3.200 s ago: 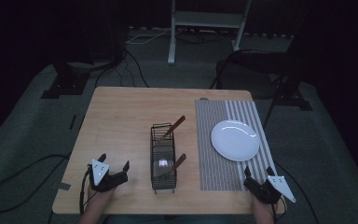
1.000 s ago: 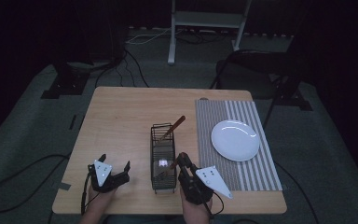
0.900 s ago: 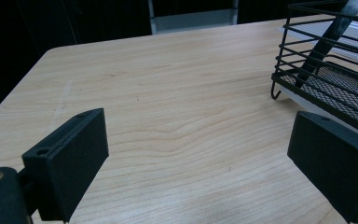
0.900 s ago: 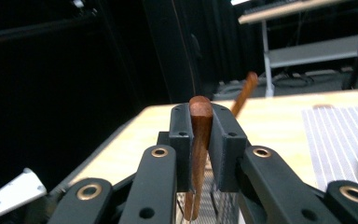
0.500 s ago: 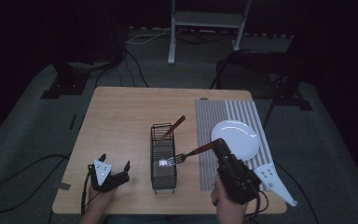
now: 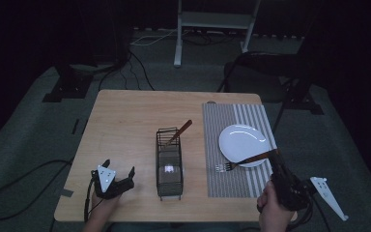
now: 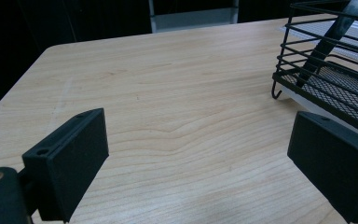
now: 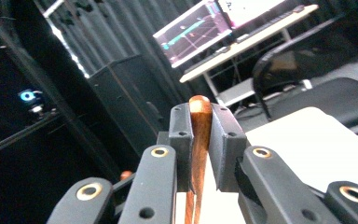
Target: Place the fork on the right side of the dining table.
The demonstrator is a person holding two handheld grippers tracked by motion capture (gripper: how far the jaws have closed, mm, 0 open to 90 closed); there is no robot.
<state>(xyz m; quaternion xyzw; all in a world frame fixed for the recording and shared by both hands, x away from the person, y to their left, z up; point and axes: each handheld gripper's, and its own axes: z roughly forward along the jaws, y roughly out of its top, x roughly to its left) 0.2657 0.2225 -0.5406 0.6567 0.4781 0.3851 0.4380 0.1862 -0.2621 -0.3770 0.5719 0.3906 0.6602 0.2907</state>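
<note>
— What's in your right gripper [image 6: 274, 155]?

— My pads pinch the wooden handle of a fork [image 6: 244, 162], low right in the high view; its tines hang over the striped mat [image 6: 236, 116], just below the plate [image 6: 244, 140].

— And the left gripper [image 6: 121, 175]?

— Spread wide, nothing between, low left, beside the wire basket [image 6: 169, 186].

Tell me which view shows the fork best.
High view: the whole fork shows, tines over the striped mat, handle across the plate rim into the right gripper. Right gripper view shows just its wooden handle clamped between the jaws.
</note>
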